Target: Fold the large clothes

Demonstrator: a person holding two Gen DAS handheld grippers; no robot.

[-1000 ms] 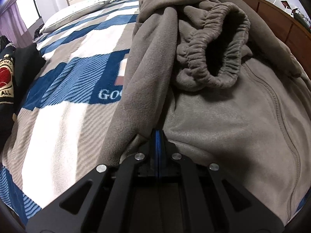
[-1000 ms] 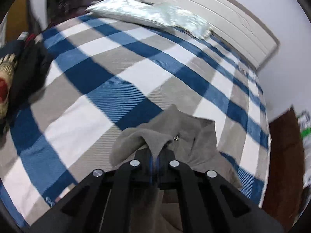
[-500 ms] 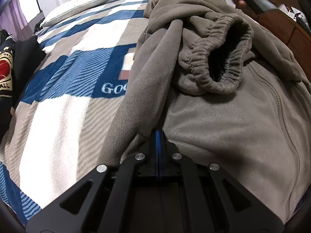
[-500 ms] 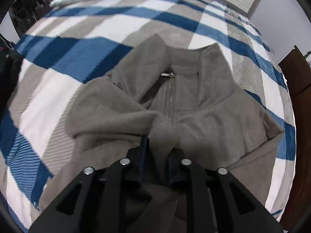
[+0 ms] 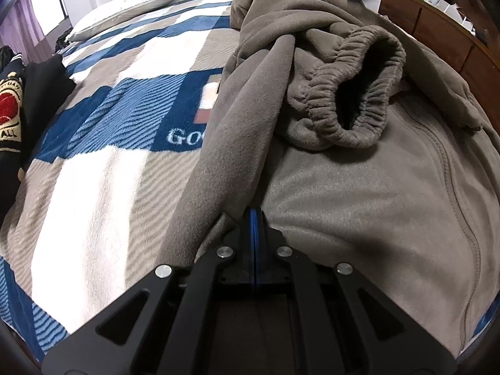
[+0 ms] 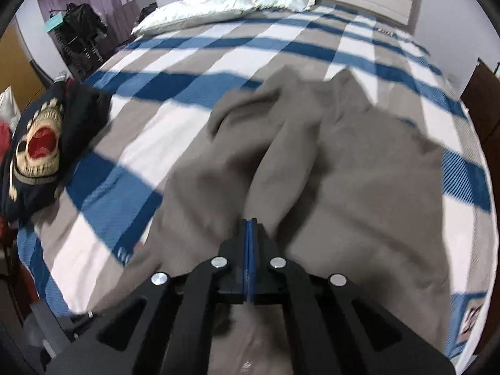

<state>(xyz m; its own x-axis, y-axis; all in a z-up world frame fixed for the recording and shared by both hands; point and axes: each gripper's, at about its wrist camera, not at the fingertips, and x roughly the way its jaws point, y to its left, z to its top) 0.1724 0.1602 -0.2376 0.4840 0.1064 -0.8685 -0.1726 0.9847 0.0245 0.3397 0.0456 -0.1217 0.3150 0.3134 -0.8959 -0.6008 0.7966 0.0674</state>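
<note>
A grey fleece jacket point(image 5: 359, 193) lies crumpled on the bed, one sleeve bunched on top with its elastic cuff point(image 5: 353, 93) gaping. My left gripper point(image 5: 253, 214) is low at the jacket's near edge, shut on a fold of the fleece. The right wrist view shows the same jacket point(image 6: 359, 187) spread over the blanket, blurred by motion, with a long ridge running away from the fingers. My right gripper point(image 6: 250, 222) hovers above that ridge, shut, its blue pads pressed together with no cloth showing between them.
A blue, white and grey checked blanket point(image 5: 103, 187) covers the bed. A black garment with a red and cream emblem point(image 6: 40, 147) lies at the left edge. Pillows point(image 6: 225, 3) and a headboard are at the far end; a wooden dresser point(image 5: 443, 37) stands on the right.
The right gripper opened, let go of the jacket's collar, drew back over the jacket and shut again. The collar end now lies on the bed. The left gripper has kept still.
</note>
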